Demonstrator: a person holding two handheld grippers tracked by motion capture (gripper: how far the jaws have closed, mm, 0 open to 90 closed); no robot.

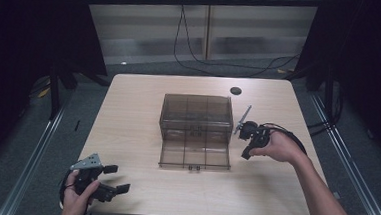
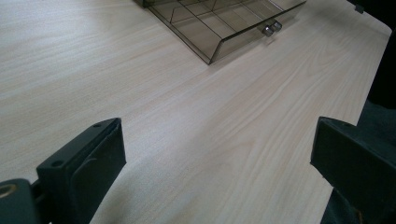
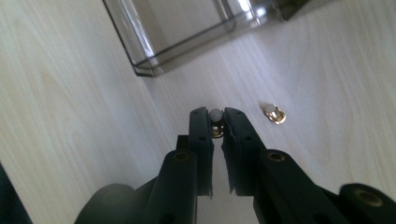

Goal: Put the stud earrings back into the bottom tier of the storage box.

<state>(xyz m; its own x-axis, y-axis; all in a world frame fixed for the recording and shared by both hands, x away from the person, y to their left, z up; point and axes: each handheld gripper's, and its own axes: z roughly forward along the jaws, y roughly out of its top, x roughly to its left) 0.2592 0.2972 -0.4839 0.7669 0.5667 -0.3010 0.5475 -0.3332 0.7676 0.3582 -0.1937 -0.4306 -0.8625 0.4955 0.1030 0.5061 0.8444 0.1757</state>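
The right claw (image 3: pixel 216 122) has its jaws drawn narrow around a tiny metal stud (image 3: pixel 215 120), brass-coloured with a pale round cap, pinched right at the fingertips. A second stud (image 3: pixel 274 113) of the same kind lies loose on the bench (image 3: pixel 70 116), just beside the right claw's tip and a little off to one side of it. Ahead of that claw stands the smoky clear plastic organizer box (image 1: pixel 195 130), its near corner just beyond the jaws.

From above, the box sits mid-bench with its front drawer (image 1: pixel 195 155) pulled out toward the person, dividers showing inside; the right hand (image 1: pixel 278 148) holds its claw close against the box's right flank.

The left claw (image 1: pixel 108 178) rests down at the near left corner of the bench, well apart from the box, jaws spread wide with nothing between them. Ahead of it, across a stretch of bare wood, the drawer's two small silvery knobs (image 2: pixel 271 29) stick out of the front.

I'd judge these studs to be light, hard and slick: easy to squirt out of flat pads if squeezed off-centre. The best hold looks to be across the narrow waist under the cap, where the jaws can seat. The loose one may roll at a nudge.
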